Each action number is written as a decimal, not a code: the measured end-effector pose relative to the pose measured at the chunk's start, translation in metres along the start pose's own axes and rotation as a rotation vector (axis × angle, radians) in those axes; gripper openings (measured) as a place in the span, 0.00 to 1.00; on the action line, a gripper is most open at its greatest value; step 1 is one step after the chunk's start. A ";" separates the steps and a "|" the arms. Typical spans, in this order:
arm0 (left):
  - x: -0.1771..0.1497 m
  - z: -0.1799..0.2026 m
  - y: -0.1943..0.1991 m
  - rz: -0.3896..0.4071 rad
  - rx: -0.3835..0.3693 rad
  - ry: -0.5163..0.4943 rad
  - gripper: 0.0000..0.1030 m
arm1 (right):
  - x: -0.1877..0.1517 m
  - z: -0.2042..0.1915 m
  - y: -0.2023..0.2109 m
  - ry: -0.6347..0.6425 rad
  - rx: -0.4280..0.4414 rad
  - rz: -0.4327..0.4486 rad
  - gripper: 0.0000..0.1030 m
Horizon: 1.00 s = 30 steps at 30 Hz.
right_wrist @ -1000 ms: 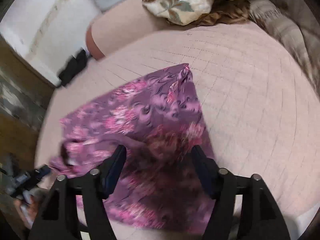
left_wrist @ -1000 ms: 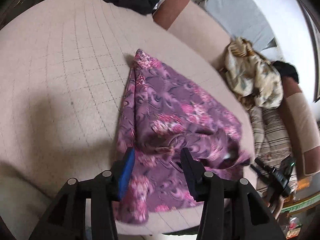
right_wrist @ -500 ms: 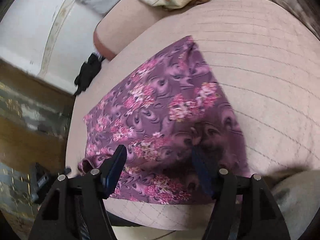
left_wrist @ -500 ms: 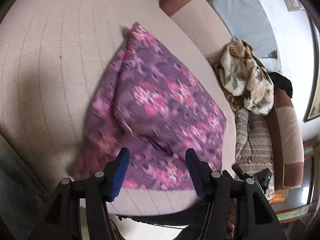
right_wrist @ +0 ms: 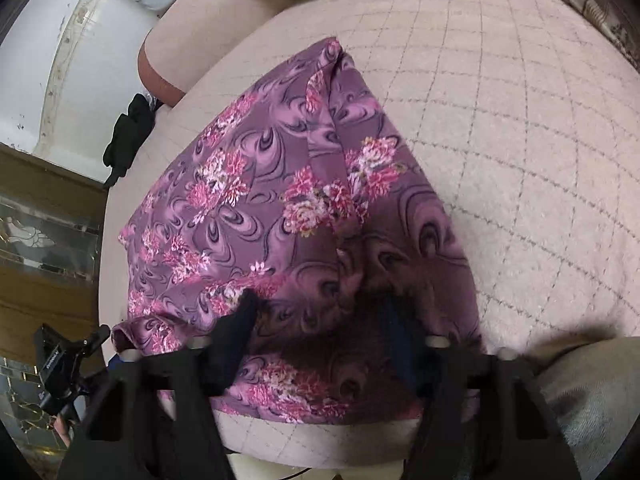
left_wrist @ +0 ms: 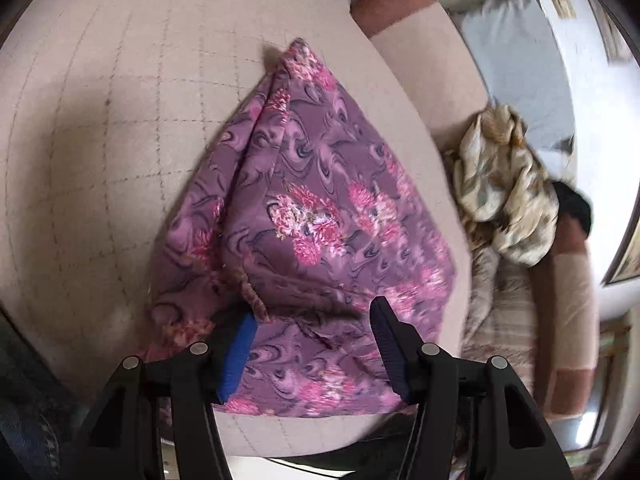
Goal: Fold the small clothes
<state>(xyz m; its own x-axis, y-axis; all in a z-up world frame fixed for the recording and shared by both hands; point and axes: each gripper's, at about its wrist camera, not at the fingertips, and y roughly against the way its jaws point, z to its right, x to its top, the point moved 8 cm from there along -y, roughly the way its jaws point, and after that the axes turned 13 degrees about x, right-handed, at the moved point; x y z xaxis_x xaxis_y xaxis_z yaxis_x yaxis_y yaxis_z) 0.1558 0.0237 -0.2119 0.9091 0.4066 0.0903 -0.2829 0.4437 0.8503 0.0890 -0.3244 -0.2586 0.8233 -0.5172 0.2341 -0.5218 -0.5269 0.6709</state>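
Observation:
A purple floral garment (left_wrist: 316, 216) lies folded on the beige quilted cushion (left_wrist: 100, 140), with a fold ridge running down its middle. It also shows in the right wrist view (right_wrist: 288, 208). My left gripper (left_wrist: 314, 340) is open, its jaws wide apart just above the garment's near edge, holding nothing. My right gripper (right_wrist: 320, 332) is open too, hovering over the near part of the garment and casting a shadow on it.
A crumpled cream floral cloth (left_wrist: 504, 184) lies on the sofa to the right, over a striped blanket (left_wrist: 504, 312). A black garment (right_wrist: 130, 136) sits at the cushion's far edge. A grey pillow (left_wrist: 520, 64) leans behind. A tripod-mounted device (right_wrist: 60, 364) stands beside the cushion.
Both grippers have let go of the garment and pulled back towards its near edge. The garment has settled flat in a folded shape.

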 end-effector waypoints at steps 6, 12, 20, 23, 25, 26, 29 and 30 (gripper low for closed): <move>0.008 -0.001 0.006 0.003 -0.008 0.041 0.59 | 0.002 0.001 0.001 -0.024 0.042 0.017 0.37; 0.005 0.002 -0.021 -0.029 0.201 -0.026 0.59 | 0.002 0.003 0.000 -0.034 0.041 0.011 0.37; -0.006 -0.014 -0.010 0.029 0.215 -0.103 0.10 | 0.002 0.002 -0.001 -0.004 0.008 0.007 0.08; -0.007 0.007 0.027 0.117 0.100 -0.189 0.10 | 0.011 -0.011 0.027 0.048 0.003 0.086 0.07; -0.010 0.012 0.036 0.158 0.130 -0.269 0.10 | 0.019 -0.017 0.057 0.096 -0.045 0.151 0.07; -0.014 0.014 0.032 0.155 0.157 -0.315 0.10 | 0.021 -0.016 0.062 0.103 -0.075 0.154 0.07; -0.023 0.005 -0.005 0.105 0.265 -0.386 0.10 | 0.021 -0.004 0.050 0.116 -0.190 0.106 0.07; -0.025 0.002 -0.013 0.096 0.284 -0.389 0.10 | 0.018 0.001 0.039 0.114 -0.230 0.083 0.07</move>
<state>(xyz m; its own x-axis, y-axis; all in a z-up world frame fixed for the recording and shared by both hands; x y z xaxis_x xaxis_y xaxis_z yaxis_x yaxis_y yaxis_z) 0.1376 0.0064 -0.2238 0.9452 0.0829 0.3159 -0.3255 0.1619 0.9316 0.0837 -0.3549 -0.2285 0.8062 -0.4660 0.3645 -0.5350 -0.3115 0.7853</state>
